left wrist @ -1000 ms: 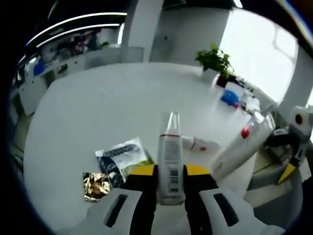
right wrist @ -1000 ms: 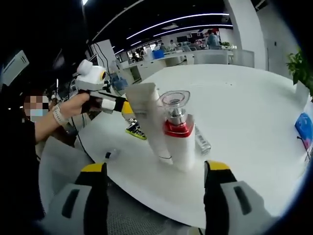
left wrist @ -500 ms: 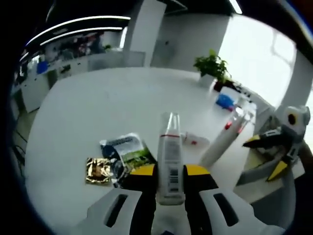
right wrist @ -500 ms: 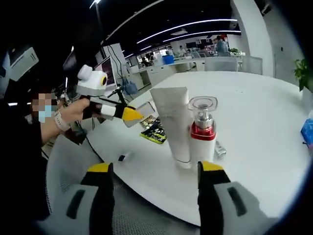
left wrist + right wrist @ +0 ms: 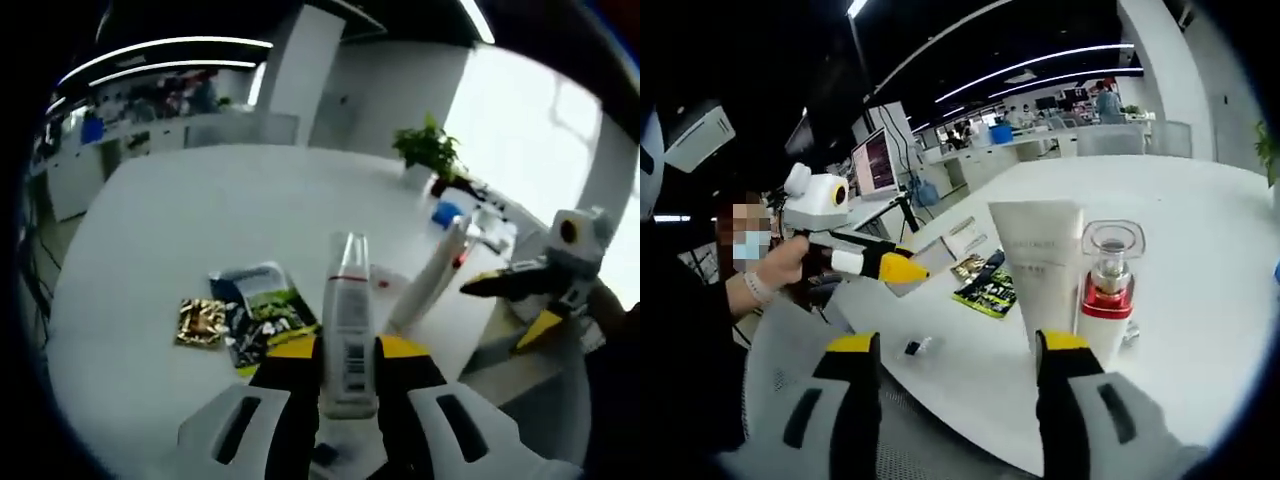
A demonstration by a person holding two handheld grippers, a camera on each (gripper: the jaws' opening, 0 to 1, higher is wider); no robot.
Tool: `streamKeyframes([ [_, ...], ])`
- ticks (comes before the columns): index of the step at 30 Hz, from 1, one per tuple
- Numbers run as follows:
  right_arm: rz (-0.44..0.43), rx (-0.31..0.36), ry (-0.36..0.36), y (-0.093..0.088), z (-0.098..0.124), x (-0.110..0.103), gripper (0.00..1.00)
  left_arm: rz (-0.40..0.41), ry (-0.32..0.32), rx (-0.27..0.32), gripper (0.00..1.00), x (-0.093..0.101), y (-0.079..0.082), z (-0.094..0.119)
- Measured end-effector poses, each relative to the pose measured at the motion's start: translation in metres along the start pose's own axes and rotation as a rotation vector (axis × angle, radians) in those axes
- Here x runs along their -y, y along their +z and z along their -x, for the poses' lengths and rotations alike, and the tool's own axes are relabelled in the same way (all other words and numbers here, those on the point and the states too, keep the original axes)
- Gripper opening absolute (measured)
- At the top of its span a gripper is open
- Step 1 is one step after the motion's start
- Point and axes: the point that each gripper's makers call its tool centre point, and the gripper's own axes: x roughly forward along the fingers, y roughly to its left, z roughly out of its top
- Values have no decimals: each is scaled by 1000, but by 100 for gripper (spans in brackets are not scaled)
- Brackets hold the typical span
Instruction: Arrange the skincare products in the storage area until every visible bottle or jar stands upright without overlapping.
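White office table [image 5: 170,230] carries sachets. Left gripper [image 5: 347,352] clamps a capped bottle [image 5: 345,310] above its edge; right gripper [image 5: 955,345] stands wide, empty. Hazard: careless setting-down could topple the upright tube [image 5: 1040,275] and pump bottle [image 5: 1108,290].

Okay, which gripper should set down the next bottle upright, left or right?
Left. The left gripper is shut on a bottle over the table. The right gripper is open and empty, before the standing tube and pump bottle.

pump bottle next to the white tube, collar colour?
Red collar on the pump bottle under a clear cap; right gripper view shows it best, beside the white tube.
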Motion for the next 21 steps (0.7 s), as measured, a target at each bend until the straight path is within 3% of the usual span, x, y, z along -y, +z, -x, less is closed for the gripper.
streamKeyframes([
  [5, -27, 38, 48, 8, -12, -15, 51, 11, -1, 7, 16, 1, -6, 5],
  [9, -77, 40, 72, 8, -21, -19, 52, 12, -7, 10, 16, 6, -7, 7],
  [21, -449, 208, 136, 28, -40, -17, 49, -18, -50, 34, 16, 27, -3, 18],
])
